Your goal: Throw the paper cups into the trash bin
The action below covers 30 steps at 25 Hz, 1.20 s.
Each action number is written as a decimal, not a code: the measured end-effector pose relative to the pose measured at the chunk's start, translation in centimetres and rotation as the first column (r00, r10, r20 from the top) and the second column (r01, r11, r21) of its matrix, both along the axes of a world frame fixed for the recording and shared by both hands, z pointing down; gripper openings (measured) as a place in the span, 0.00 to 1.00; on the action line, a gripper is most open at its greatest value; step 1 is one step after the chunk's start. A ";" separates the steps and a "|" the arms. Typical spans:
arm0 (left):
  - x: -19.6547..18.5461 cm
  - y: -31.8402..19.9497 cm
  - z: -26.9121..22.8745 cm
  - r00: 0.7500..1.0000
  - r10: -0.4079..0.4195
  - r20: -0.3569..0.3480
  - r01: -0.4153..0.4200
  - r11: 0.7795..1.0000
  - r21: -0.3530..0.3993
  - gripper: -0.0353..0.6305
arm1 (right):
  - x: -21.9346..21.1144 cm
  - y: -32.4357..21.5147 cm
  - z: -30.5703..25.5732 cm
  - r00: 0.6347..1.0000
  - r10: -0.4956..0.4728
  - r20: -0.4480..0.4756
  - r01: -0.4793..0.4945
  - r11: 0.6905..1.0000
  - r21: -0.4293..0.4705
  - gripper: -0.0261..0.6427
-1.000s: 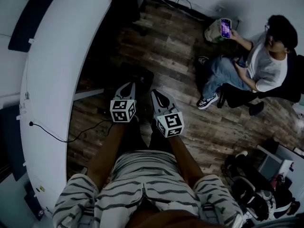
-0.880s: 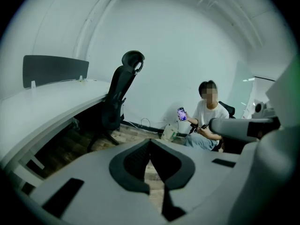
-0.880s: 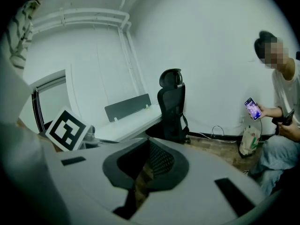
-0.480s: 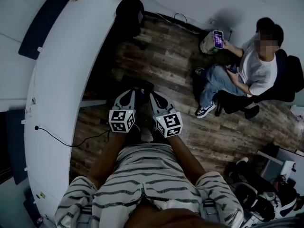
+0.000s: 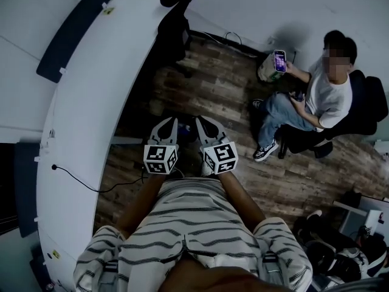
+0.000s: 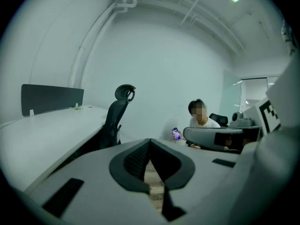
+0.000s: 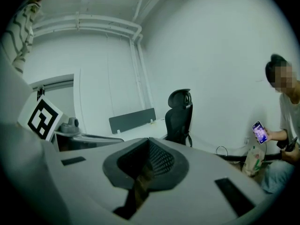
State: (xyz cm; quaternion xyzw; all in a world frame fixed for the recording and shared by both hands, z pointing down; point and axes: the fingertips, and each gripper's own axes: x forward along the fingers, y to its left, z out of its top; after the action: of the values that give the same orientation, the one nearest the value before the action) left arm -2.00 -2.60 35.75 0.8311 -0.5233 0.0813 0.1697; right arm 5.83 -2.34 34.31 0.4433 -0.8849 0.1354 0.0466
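Observation:
No paper cup or trash bin shows in any view. In the head view my left gripper [image 5: 166, 121] and right gripper [image 5: 204, 121] are held side by side in front of the striped shirt, over the wooden floor [image 5: 225, 84]. Both point forward, away from the body. In the left gripper view the left gripper [image 6: 150, 142] has its jaws together with nothing between them. The right gripper view shows the same for the right gripper [image 7: 149, 142]: tips meeting, nothing held.
A long white curved desk [image 5: 79, 102] runs along the left, with a dark divider panel [image 5: 67, 38] and a cable [image 5: 79, 178] on it. A black office chair [image 5: 173, 23] stands at its far end. A seated person [image 5: 322, 96] holds a phone at the right, beside a bag [image 5: 267, 66].
Both grippers stay shut and side by side. The head view has shifted, so the desk's far end and the black chair show more fully now.

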 end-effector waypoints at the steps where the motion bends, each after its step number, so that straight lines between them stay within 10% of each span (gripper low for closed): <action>1: -0.1 0.0 -0.4 1.000 0.002 0.001 -0.002 1.000 0.011 0.09 | 0.0 -0.1 -0.3 1.000 0.002 0.000 -0.002 1.000 0.009 0.05; 30: -1.4 -2.3 -5.0 1.000 -0.009 0.030 0.004 0.988 0.153 0.09 | -1.8 -2.7 -5.2 0.999 -0.021 0.028 0.017 0.991 0.131 0.05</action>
State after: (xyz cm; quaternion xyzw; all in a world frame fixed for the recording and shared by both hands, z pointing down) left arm -3.39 -4.86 30.73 0.8386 -0.5333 0.0532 0.0978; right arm 4.08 -5.07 29.08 0.4350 -0.8966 0.0833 0.0057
